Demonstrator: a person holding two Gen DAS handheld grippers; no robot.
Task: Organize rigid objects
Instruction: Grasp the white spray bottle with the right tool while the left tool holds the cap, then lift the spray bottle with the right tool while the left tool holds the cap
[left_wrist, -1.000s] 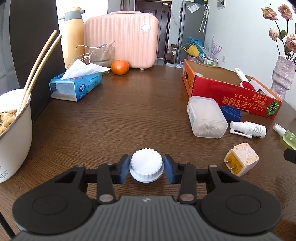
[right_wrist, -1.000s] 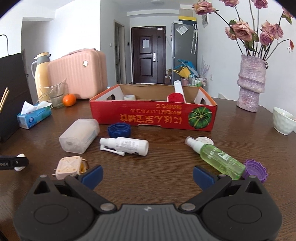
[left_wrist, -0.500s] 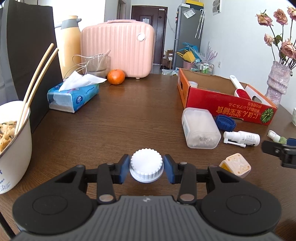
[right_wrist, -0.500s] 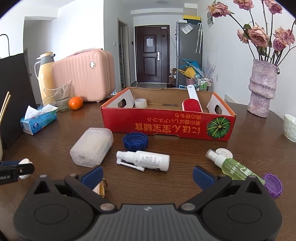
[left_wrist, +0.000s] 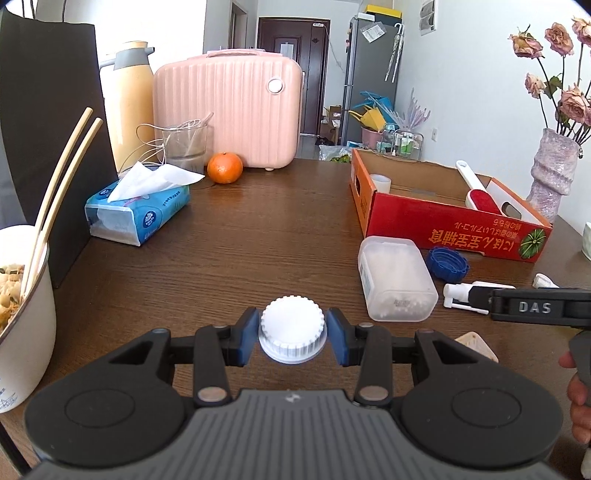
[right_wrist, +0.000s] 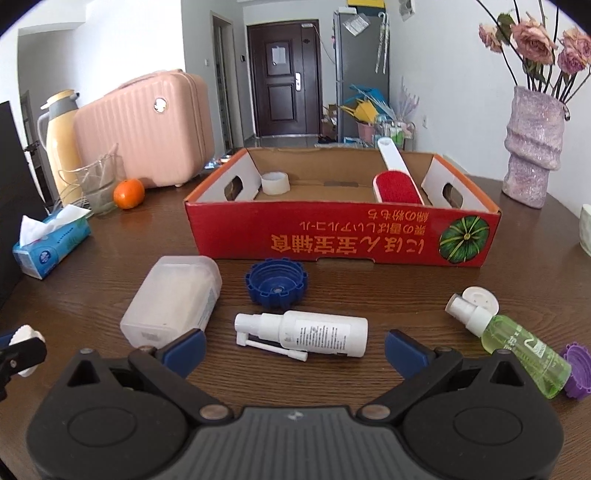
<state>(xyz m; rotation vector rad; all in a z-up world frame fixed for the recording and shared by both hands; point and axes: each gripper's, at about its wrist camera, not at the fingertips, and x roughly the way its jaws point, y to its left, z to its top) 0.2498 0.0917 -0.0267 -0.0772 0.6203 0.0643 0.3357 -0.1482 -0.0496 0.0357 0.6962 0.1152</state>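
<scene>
Left wrist view: left gripper (left_wrist: 293, 335) fingers clamp a white ribbed cap (left_wrist: 293, 333), top up, above bare counter (left_wrist: 258, 240). Right gripper (right_wrist: 294, 341) fingers spread wide, empty, white spray bottle (right_wrist: 314, 332) lying crosswise between them.

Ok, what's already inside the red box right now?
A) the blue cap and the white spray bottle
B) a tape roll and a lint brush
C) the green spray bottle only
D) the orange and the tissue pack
B: the right wrist view shows a tape roll and a lint brush inside the red box, nothing else.

The beige plug (left_wrist: 476, 345) seems mostly hidden behind the left tool (left_wrist: 293, 335).
</scene>
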